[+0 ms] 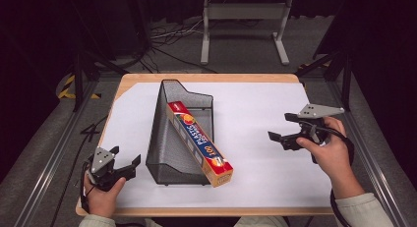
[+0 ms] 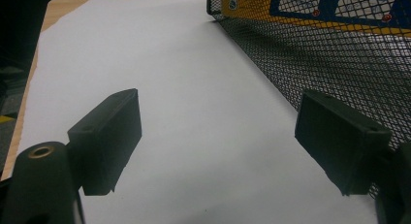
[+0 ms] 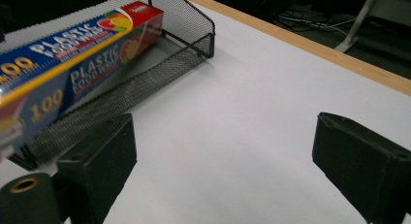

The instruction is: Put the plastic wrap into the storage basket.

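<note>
A long box of plastic food wrap lies slanted in a black wire-mesh basket, its near end poking over the basket's low front corner. My left gripper rests at the table's near left, just left of the basket, open with nothing between its jaws. In the left gripper view the left gripper frames bare paper, with the mesh wall at right. My right gripper hovers at the right, pointing toward the basket, open and holding nothing. The right gripper view has the right gripper over bare paper, with the box and basket ahead at left.
A white sheet covers the wooden table. Behind the table stand a metal frame and loose cables on the floor. Rails run along both sides of the table.
</note>
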Demonstrator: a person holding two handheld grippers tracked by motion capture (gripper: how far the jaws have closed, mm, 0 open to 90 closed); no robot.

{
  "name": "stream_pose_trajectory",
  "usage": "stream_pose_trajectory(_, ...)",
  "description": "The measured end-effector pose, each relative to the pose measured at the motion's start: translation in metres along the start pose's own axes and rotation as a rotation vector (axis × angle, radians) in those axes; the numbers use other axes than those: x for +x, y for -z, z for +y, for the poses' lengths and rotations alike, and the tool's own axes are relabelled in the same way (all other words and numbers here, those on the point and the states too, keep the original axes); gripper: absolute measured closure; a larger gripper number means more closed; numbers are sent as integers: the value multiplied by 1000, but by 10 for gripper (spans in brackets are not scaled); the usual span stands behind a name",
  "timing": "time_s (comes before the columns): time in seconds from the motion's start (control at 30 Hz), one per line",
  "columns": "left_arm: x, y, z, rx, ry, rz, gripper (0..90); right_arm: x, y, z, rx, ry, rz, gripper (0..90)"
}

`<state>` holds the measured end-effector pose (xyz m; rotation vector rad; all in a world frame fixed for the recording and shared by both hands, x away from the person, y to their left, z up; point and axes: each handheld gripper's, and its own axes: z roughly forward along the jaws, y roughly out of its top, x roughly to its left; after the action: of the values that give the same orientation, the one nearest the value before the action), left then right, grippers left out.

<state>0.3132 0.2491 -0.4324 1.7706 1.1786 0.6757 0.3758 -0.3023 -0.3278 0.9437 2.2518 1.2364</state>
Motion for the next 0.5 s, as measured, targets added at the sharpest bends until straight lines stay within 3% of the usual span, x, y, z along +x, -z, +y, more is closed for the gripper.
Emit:
stream_pose_trajectory(0.07, 0, 0, 0, 1, -2, -1, 176, -5, 1, -11, 5, 10, -5, 85)
stream_pose_trajectory(0.5, -3, 1, -1, -4, -18, -1, 175, -23, -2, -66, 17, -62, -10, 77)
